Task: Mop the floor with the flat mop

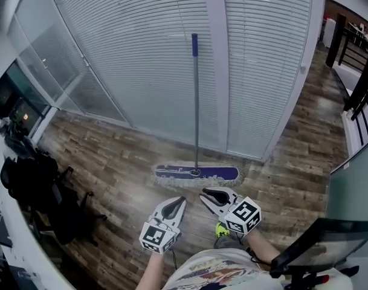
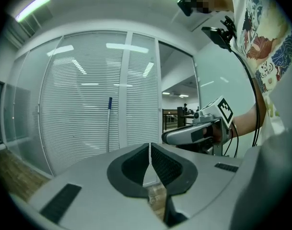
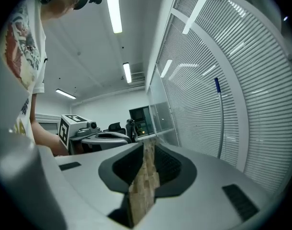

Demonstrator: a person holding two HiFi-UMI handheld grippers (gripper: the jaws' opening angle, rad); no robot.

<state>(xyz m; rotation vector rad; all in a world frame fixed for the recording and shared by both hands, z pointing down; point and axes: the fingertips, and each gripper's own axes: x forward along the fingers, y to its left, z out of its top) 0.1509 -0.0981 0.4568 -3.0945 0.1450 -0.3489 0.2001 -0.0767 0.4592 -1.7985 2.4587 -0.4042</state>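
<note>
The flat mop stands upright against the blind-covered glass wall. Its blue head lies on the wooden floor and its thin handle rises to a blue grip. My left gripper hovers just short of the head, shut with nothing in it. Beside it my right gripper is also shut and empty, a little nearer the head. In the left gripper view the mop handle stands ahead to the left of the closed jaws, with the right gripper alongside. The right gripper view shows the handle beyond its closed jaws.
Black office chairs and a desk with a screen crowd the left side. A dark screen on a stand sits at the lower right. A black railing runs along the far right. Glass partitions close off the front.
</note>
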